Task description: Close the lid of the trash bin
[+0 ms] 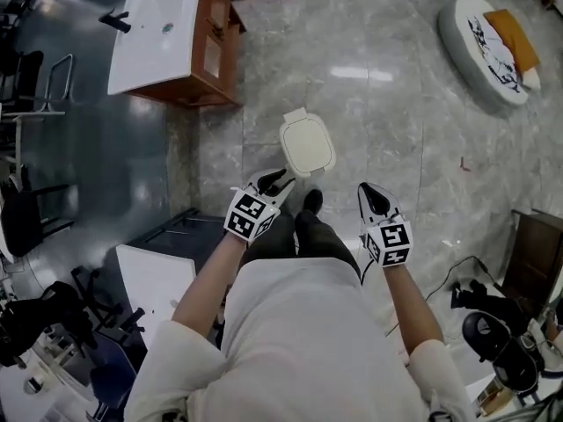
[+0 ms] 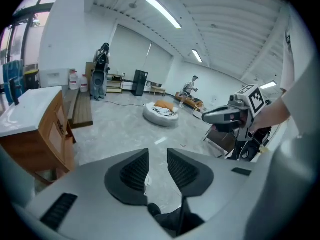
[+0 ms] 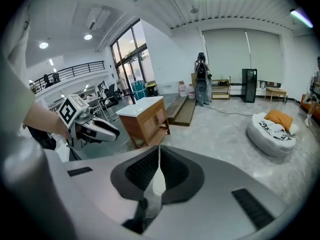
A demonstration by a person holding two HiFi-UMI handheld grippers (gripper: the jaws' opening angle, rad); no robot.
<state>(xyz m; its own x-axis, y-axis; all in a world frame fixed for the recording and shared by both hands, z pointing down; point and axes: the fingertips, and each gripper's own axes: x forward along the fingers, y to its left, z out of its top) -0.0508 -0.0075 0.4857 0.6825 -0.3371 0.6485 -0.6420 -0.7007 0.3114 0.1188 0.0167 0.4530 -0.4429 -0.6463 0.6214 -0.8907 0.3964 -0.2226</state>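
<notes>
Left gripper view: left gripper [image 2: 158, 159] fingers partly spread, empty; right gripper [image 3: 159, 154] fingers pressed together, empty.

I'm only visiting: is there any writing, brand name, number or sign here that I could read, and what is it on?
No readable words or numbers anywhere.
Black-and-white squares on the left hand-held gripper and the right hand-held gripper: coded patterns, not letters.
Dark print on the round cushion: too blurred to read.
Trash bin lid: blank.
</notes>
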